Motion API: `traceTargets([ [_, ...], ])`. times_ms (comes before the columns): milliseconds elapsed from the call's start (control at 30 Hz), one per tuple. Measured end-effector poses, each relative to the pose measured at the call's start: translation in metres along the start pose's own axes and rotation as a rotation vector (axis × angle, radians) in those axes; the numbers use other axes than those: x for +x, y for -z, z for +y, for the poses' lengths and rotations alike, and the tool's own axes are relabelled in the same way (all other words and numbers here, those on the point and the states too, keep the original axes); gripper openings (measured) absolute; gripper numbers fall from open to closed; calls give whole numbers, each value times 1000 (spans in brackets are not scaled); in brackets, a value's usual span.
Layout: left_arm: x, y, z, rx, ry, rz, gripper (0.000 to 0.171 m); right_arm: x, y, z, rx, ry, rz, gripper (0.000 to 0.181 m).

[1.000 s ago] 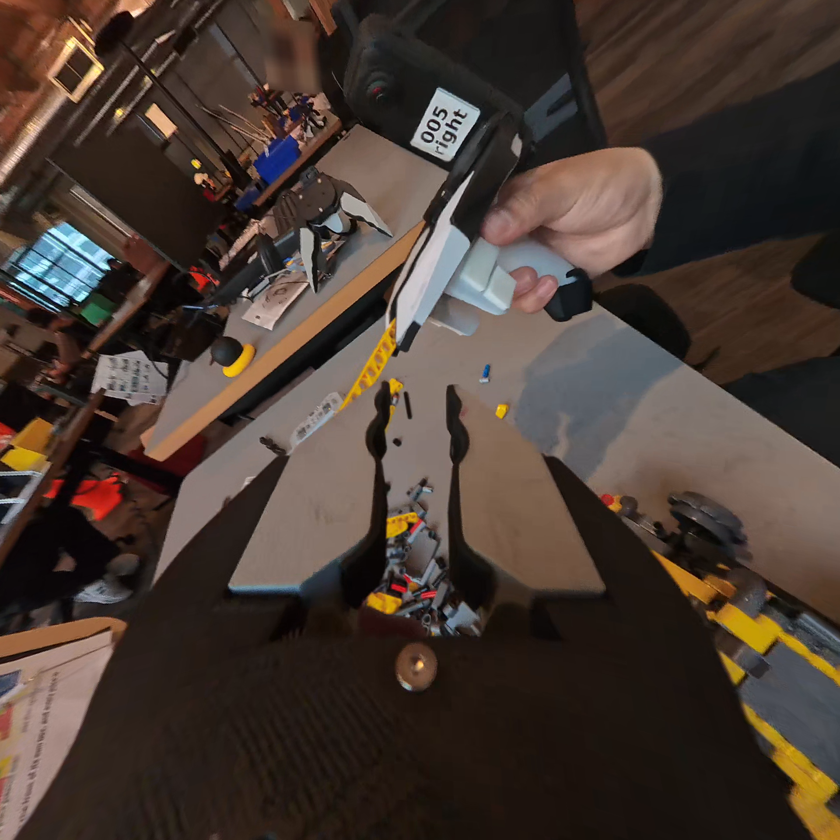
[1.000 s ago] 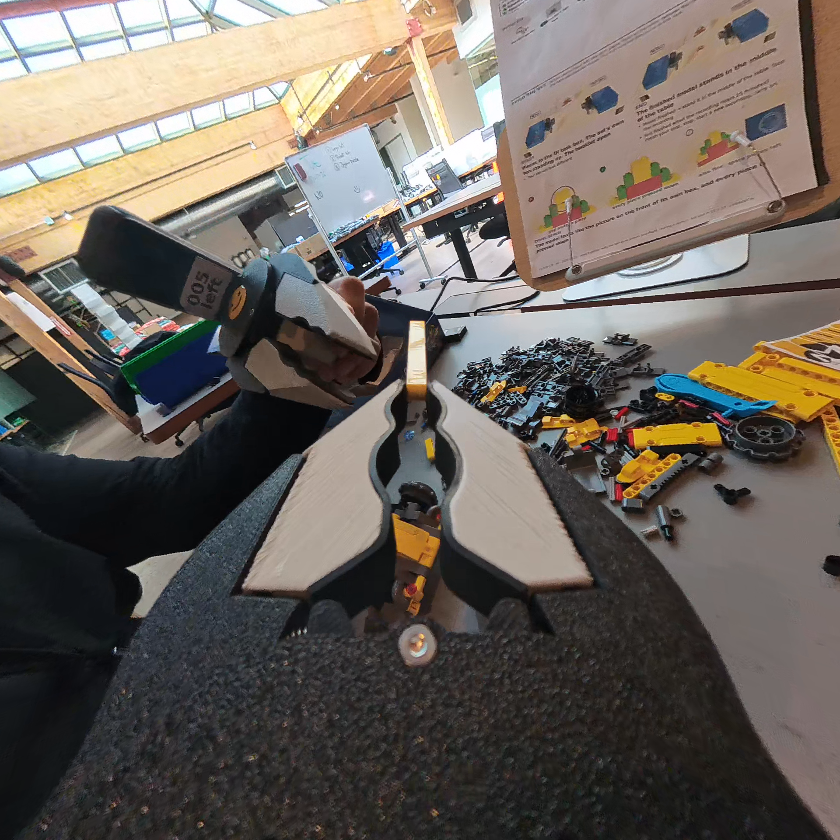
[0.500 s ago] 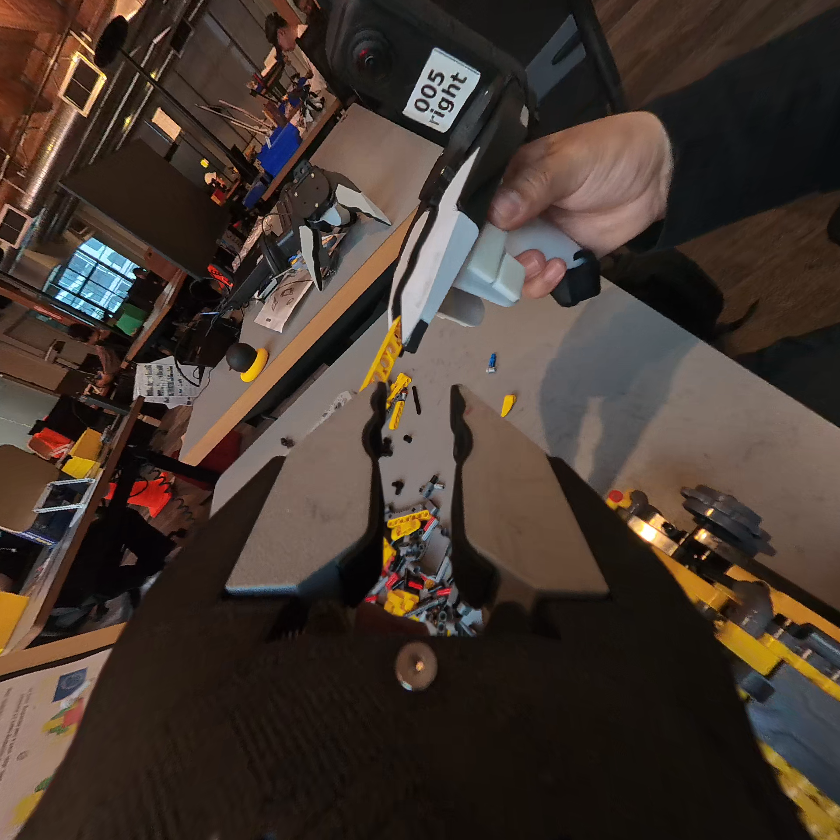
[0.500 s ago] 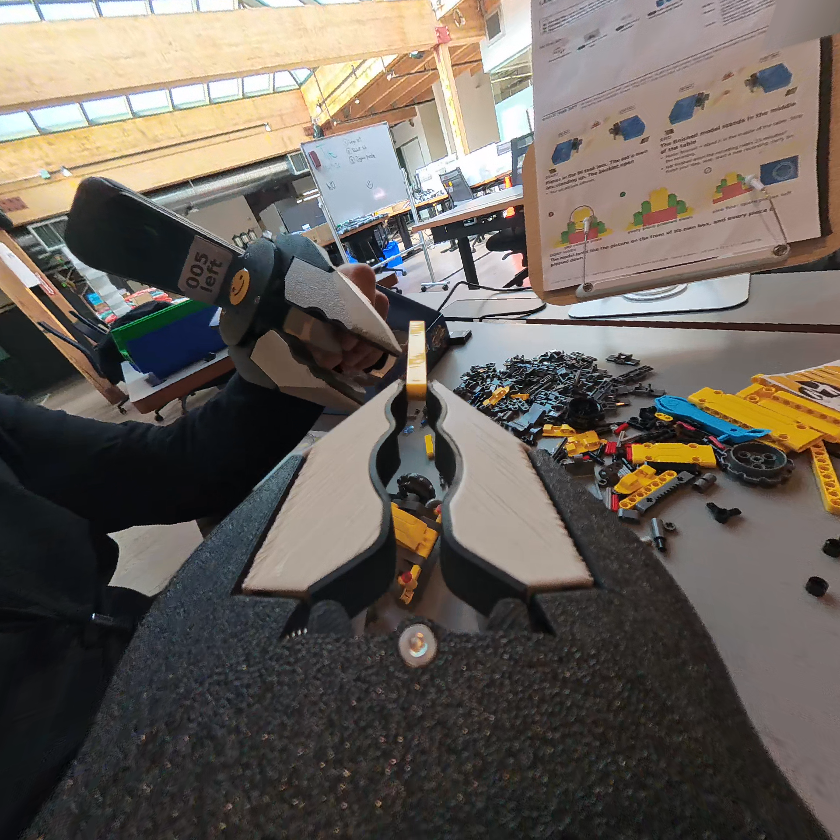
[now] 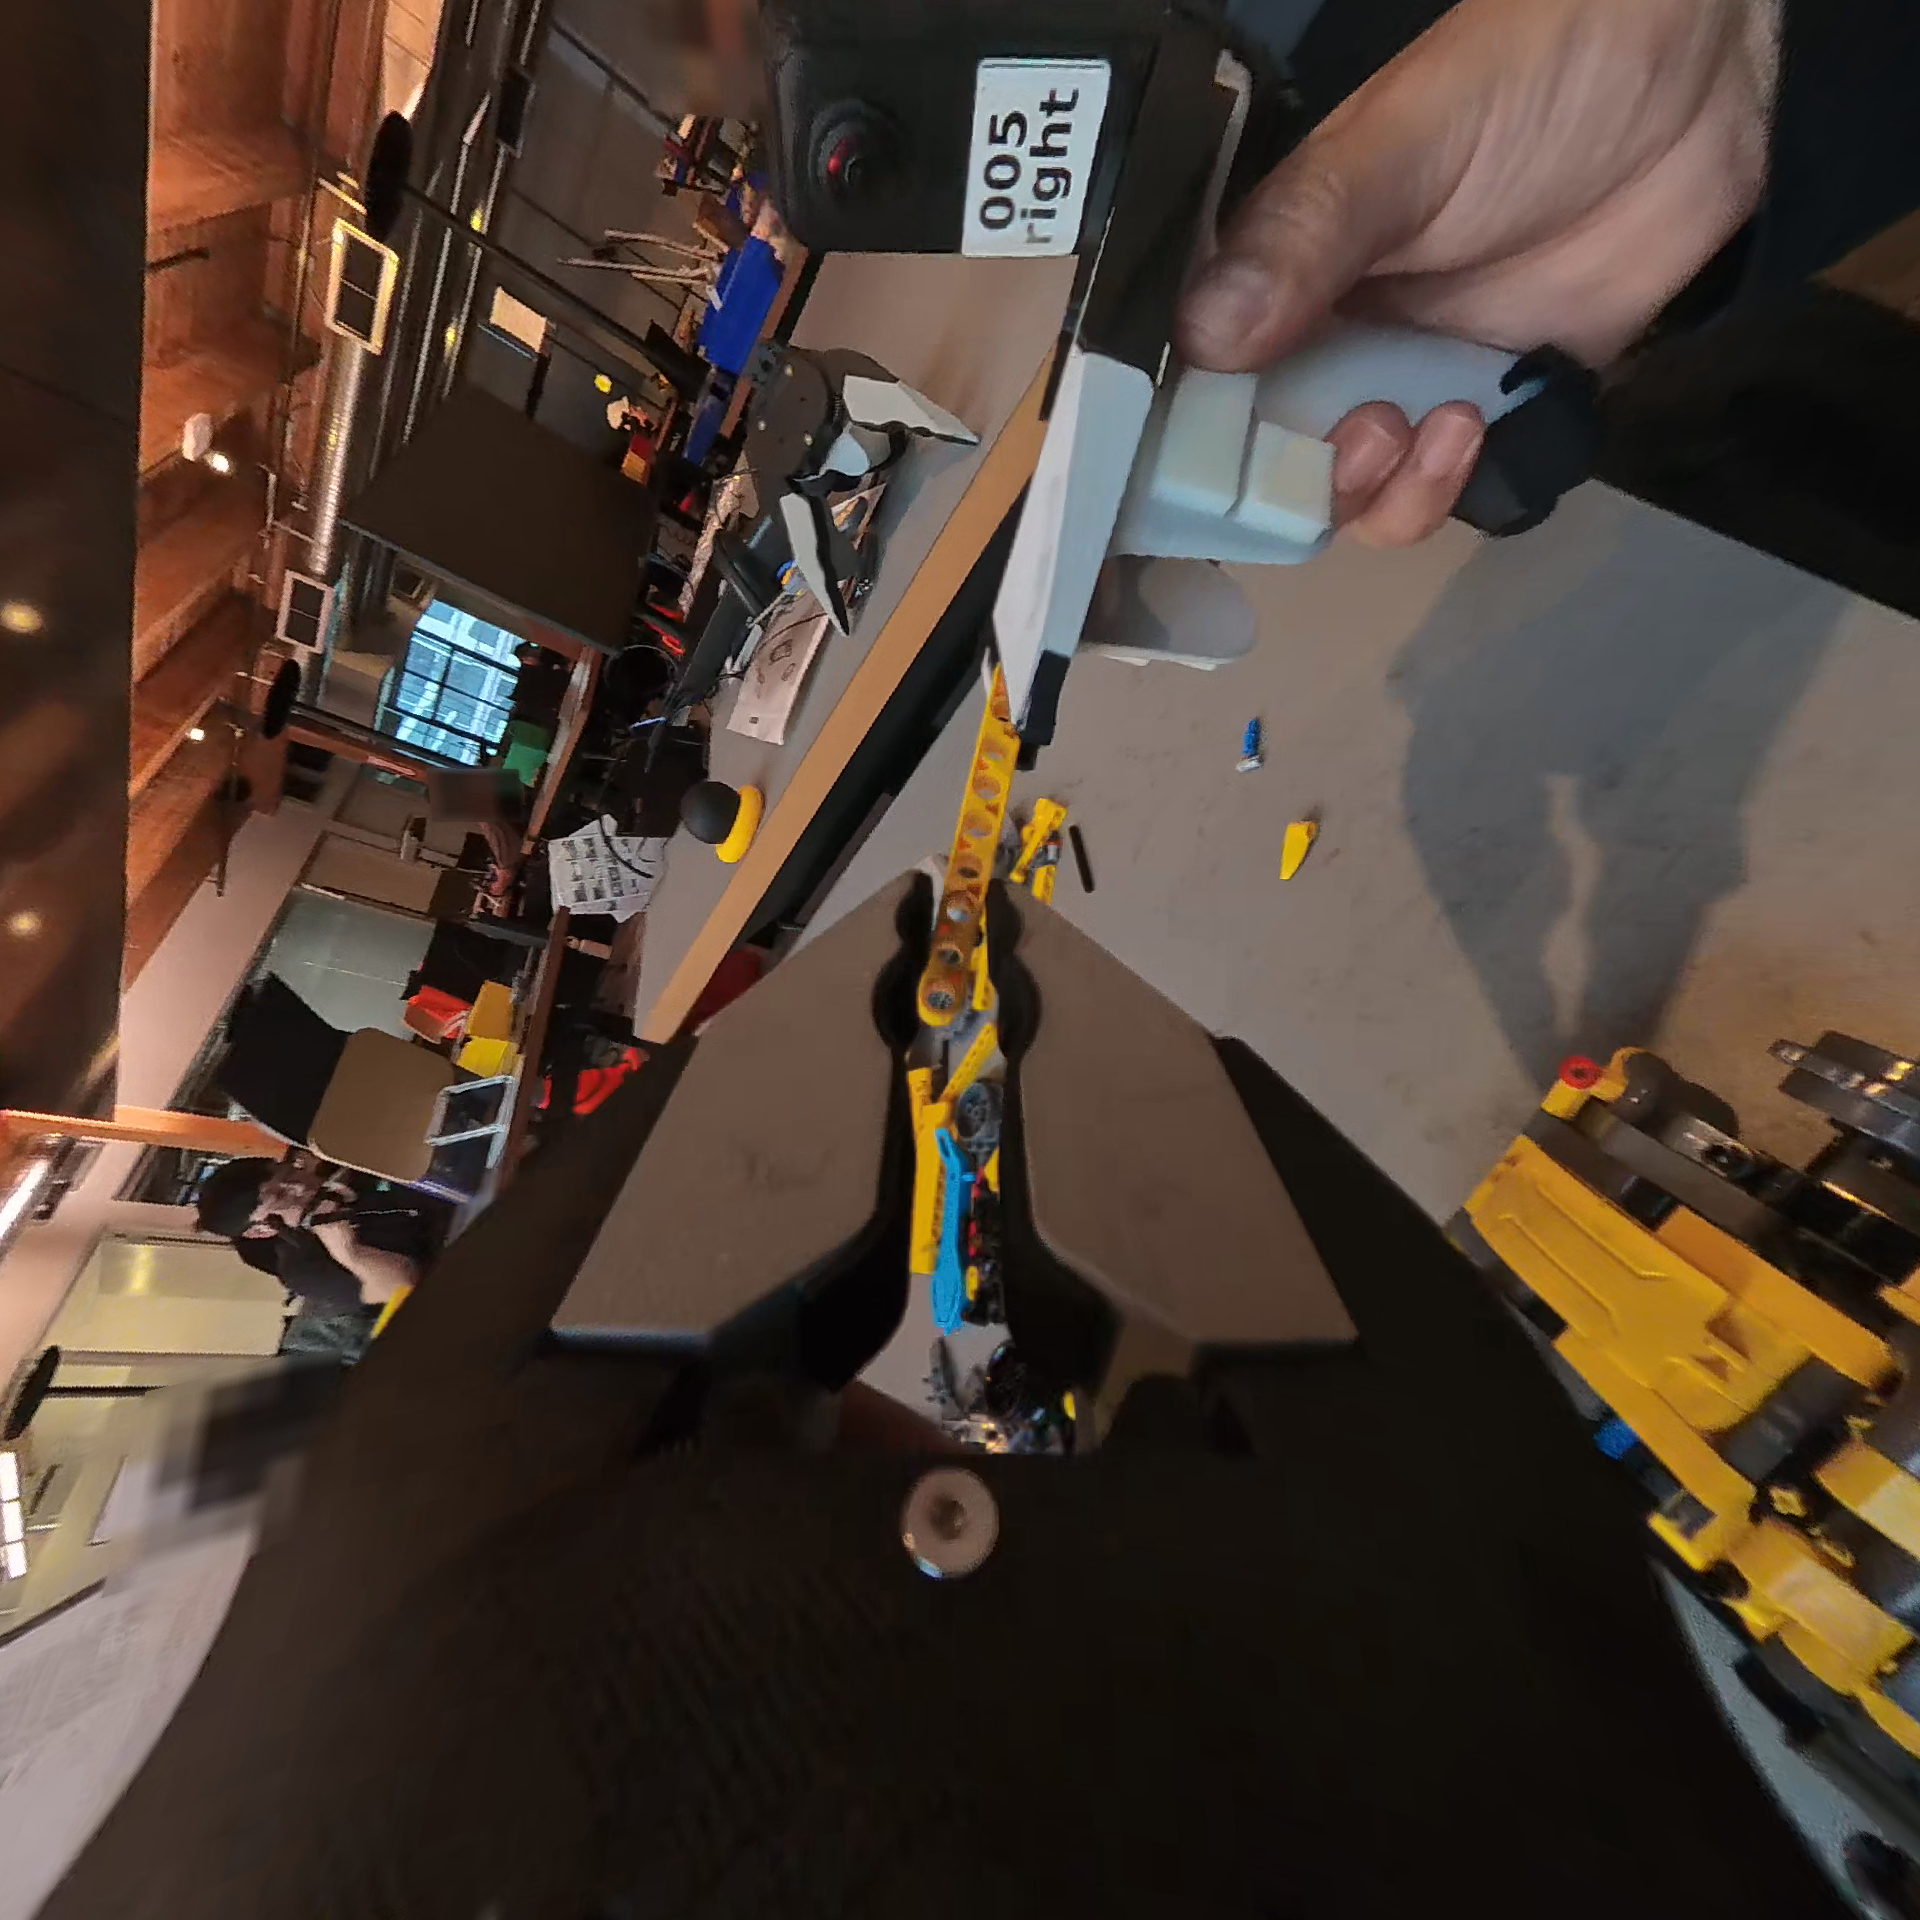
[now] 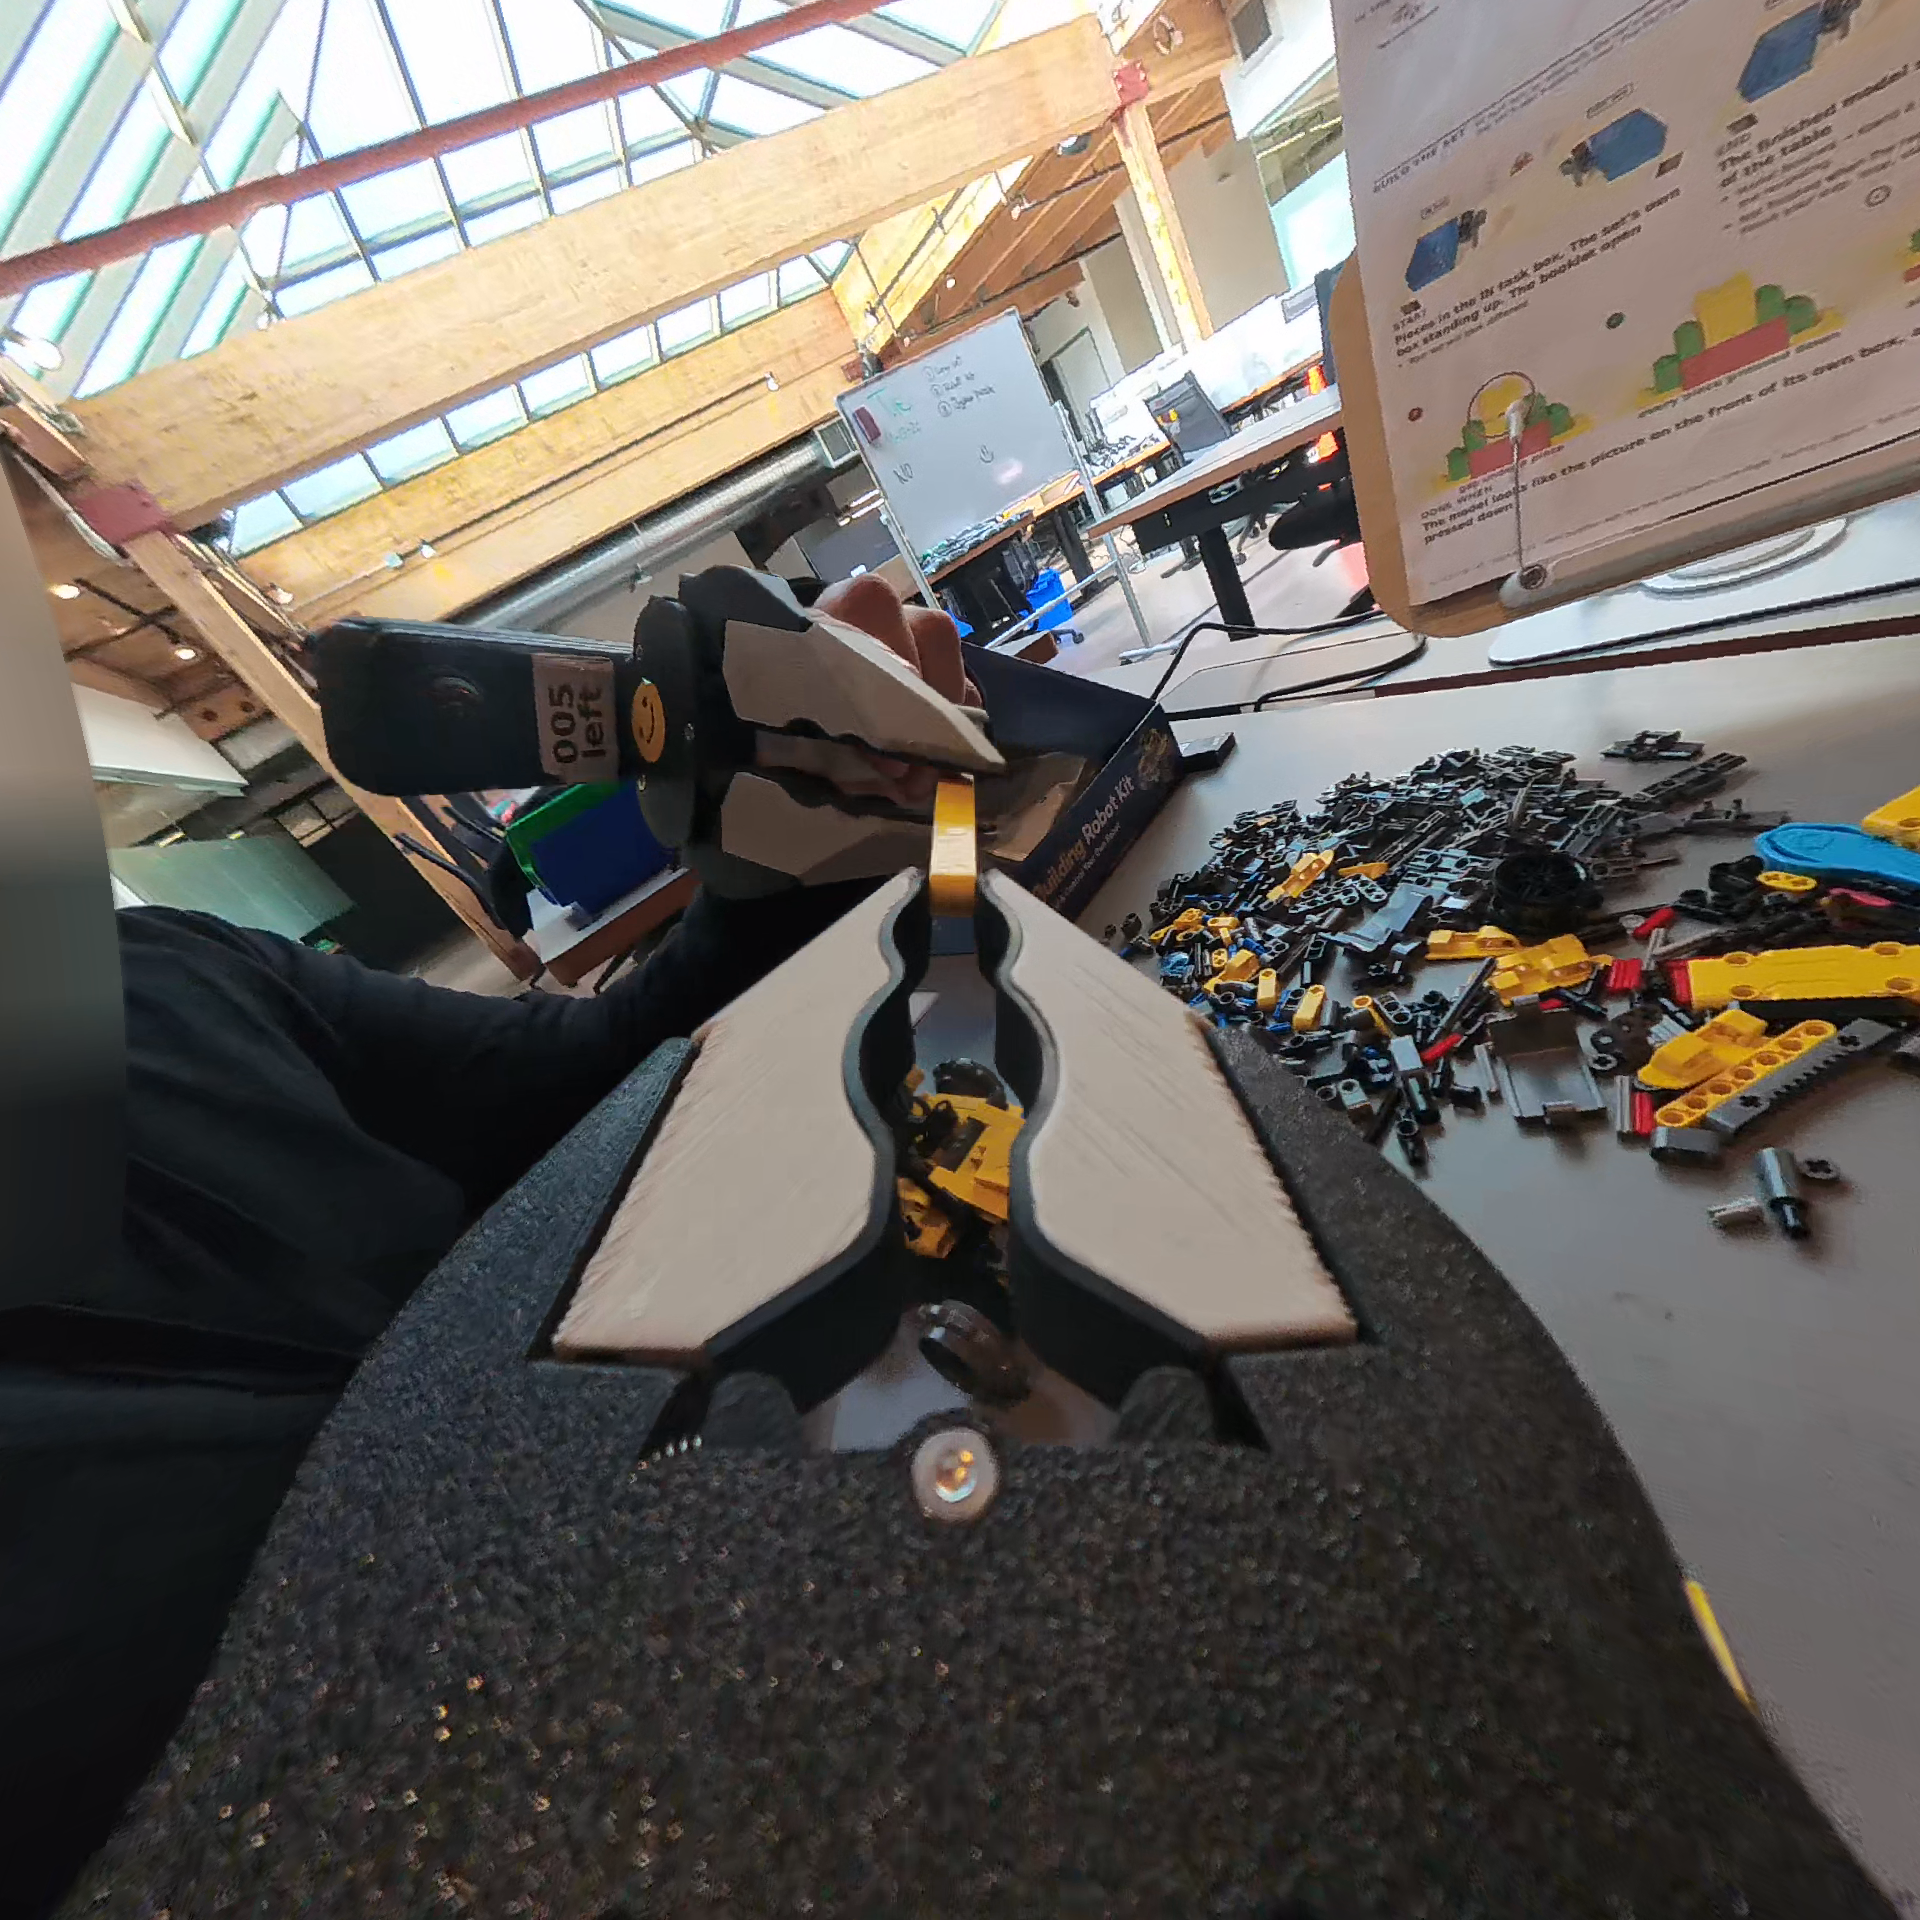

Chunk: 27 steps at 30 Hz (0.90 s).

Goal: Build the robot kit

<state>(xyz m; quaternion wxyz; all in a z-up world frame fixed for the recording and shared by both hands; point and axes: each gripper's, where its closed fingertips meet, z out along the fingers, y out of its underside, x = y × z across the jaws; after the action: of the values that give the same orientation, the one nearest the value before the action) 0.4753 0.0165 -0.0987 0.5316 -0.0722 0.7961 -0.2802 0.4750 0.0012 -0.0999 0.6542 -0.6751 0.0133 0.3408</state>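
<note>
My right gripper (image 6: 951,894) is shut on one end of a long yellow beam with holes (image 6: 951,847) and holds it above the grey table (image 6: 1558,1403). In the left wrist view the right gripper (image 5: 1023,717) shows in a hand, with the beam (image 5: 982,800) running down from it. My left gripper (image 5: 954,909) has its jaws narrowed onto the beam's other end. It also shows in the right wrist view (image 6: 966,790), its tips at the beam's far end. Both grippers face each other over the table.
A pile of small black, yellow and blue building pieces (image 6: 1455,935) lies to the right. A part-built yellow and black model (image 5: 1662,1351) stands close by. A dark blue box (image 6: 1091,821) lies behind. An instruction sheet on a stand (image 6: 1662,312) rises at the far right. Both grippers' tips are close together, under 4 cm apart.
The left gripper has come up to the beam held by the right gripper and its jaws have narrowed round the free end. The right gripper kept its hold throughout.
</note>
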Motion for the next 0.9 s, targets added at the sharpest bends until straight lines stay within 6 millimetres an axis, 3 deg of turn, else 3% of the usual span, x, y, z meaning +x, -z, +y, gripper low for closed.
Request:
traceTargets([
  [100, 1, -3, 8, -11, 55, 25, 5, 7, 4, -3, 13, 63, 68, 7],
  [233, -1, -1, 11, 4, 95, 35, 5, 15, 14, -3, -27, 199, 175, 21],
  [367, 11, 0, 13, 10, 97, 106, 5, 16, 18, -2, -152, 506, 336, 34],
  [500, 27, -3, 12, 5, 95, 188, 5, 10, 9, 14, -371, 804, 409, 29],
  [567, 32, -4, 12, -1, 104, 216, 5, 11, 6, 20, -436, 887, 433, 10],
  [633, 38, -6, 15, -23, 125, 246, 5, 9, 5, 25, -457, 935, 433, 9],
  [700, 38, -8, 14, -17, 179, 258, 7, 11, 9, 29, -482, 927, 445, 9],
  [767, 31, -9, 16, -18, 224, 228, 32, 23, 20, 29, -492, 845, 490, 8],
  [800, 24, -8, 17, -18, 247, 200, 39, 32, 29, 32, -507, 775, 510, 7],
  [900, -4, -2, 26, -25, 351, 100, 38, 52, 55, 63, -575, 464, 485, 7],
])
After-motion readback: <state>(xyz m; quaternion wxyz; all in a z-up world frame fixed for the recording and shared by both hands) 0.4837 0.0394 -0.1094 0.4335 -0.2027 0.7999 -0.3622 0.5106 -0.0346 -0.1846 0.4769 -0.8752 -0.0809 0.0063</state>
